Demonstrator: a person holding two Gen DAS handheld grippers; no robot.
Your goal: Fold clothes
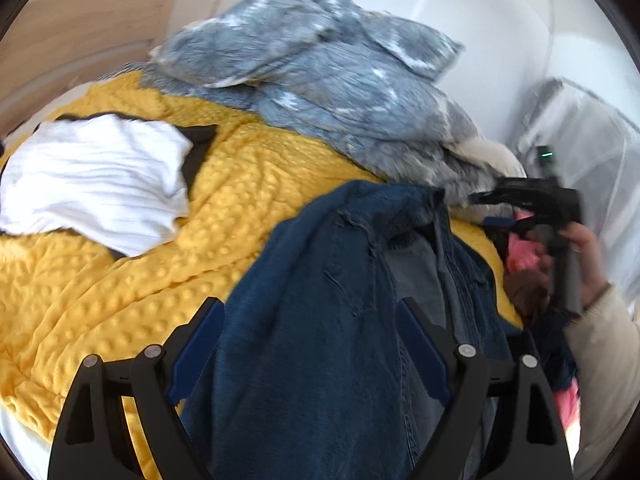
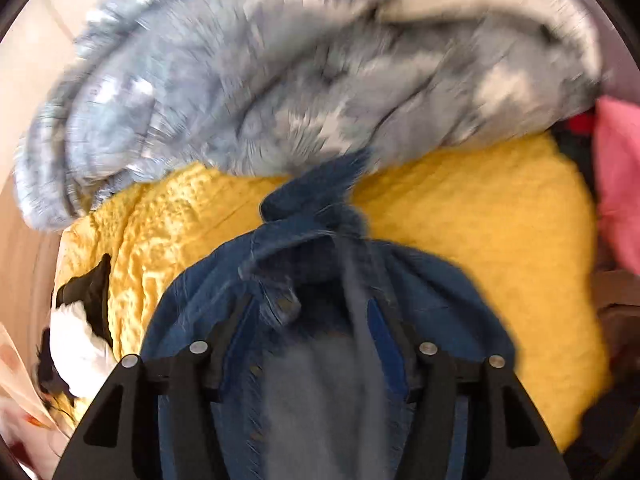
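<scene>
A dark blue denim garment (image 1: pixel 320 280) lies bunched on a yellow dimpled blanket (image 1: pixel 120 280). My left gripper (image 1: pixel 310 308) is open wide over it, one blue pad at the denim's left edge and the other over its folds. At the right, a person's hand (image 1: pixel 588 264) carries my right gripper (image 1: pixel 488 208) above the far end of the denim. In the blurred right wrist view, the right gripper (image 2: pixel 312 304) is open, with the denim's collar and buttons (image 2: pixel 320 264) loose between its fingers.
A fluffy grey-blue blanket (image 1: pixel 320 72) is heaped at the back. A white ribbed garment (image 1: pixel 92 184) lies on the yellow blanket at the left, with black fabric under it. Pink clothing (image 1: pixel 524 256) sits at the right. A wooden panel (image 1: pixel 80 40) stands behind.
</scene>
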